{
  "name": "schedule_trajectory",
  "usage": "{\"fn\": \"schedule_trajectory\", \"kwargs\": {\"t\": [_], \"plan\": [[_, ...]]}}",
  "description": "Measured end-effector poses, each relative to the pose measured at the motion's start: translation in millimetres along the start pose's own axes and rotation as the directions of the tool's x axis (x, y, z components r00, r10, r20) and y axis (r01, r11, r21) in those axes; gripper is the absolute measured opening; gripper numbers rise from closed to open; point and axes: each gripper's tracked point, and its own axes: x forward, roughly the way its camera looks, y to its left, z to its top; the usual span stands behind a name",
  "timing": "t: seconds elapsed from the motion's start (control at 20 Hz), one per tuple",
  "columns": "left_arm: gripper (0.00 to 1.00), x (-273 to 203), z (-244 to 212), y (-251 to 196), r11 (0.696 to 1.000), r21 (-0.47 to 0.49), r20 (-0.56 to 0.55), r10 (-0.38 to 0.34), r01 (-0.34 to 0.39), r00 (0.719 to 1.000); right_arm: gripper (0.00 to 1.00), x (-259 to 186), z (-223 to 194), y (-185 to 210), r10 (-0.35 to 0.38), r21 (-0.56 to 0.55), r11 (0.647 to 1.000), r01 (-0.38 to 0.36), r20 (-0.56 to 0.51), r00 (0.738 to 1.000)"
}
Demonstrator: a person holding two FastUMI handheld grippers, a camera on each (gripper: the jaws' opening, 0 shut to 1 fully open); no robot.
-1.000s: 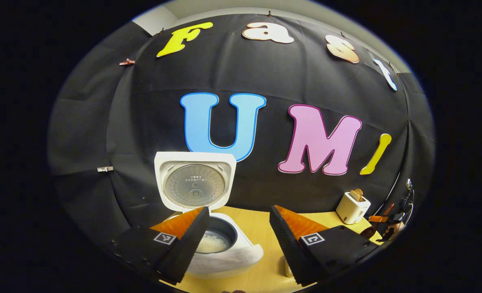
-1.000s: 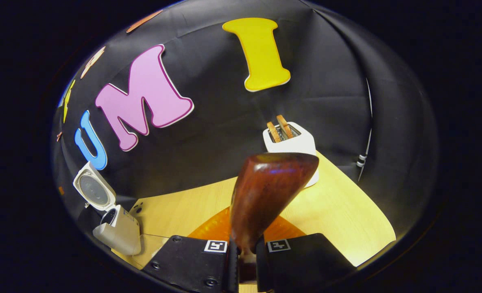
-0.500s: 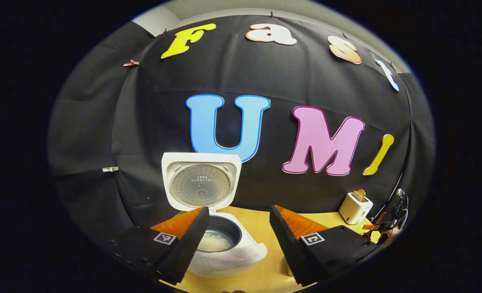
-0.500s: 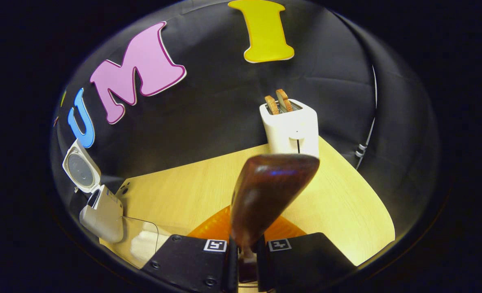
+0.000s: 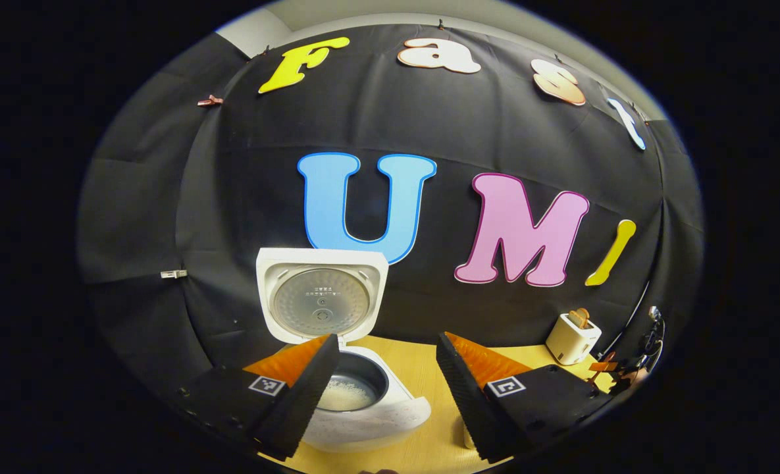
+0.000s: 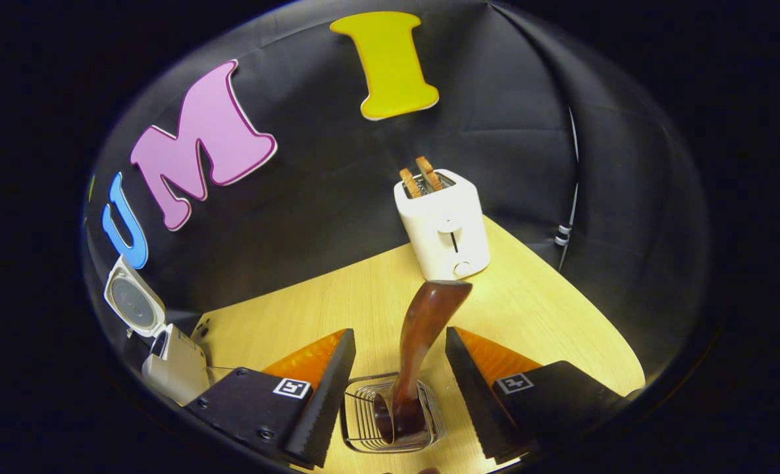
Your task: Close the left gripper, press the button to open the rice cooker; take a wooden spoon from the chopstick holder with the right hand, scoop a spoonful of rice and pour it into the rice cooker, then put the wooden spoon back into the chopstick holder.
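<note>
Dark wooden spoon [image 6: 422,336] stands in wire chopstick holder [image 6: 363,418]; white rice cooker [image 5: 357,395] open.

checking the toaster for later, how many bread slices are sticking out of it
2. Both slices stand side by side in the slots on top of the white toaster: one at the left, one at the right. Nothing else seems to poke out.
</note>
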Motion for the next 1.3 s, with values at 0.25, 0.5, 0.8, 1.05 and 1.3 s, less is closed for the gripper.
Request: {"fn": "schedule_trajectory", "kwargs": {"t": [0.25,0.5,0.8,1.05,1.3], "plan": [[0.95,19.0,24.3,3.8,1.0,0.018,0.049,-0.012,0.011,0.999,0.91,-38.1,18.9,-11.7,-0.029,-0.015,0.999,0.03,0.064,0.998],[0.95,50.7,81.8,24.0,0.998,0.06,0.155,0.008,-0.018,0.988,0.91,-79.1,37.9,-8.9,-0.034,-0.079,0.996,0.045,0.134,0.99],[0.95,100.8,132.8,68.3,0.989,0.08,0.223,0.1,-0.12,0.97,0.91,-120.5,42.4,7.4,-0.017,-0.163,0.986,0.046,0.18,0.984],[0.95,156.2,134.1,90.9,0.98,0.119,0.196,0.133,-0.158,0.972,0.91,-143.6,49.6,18.9,0.004,-0.198,0.979,0.038,0.208,0.978],[0.95,206.2,116.5,97.3,0.98,0.124,0.125,0.14,-0.155,0.982,0.91,-163.9,46.3,17.0,-0.002,-0.231,0.972,0.051,0.208,0.978]]}}
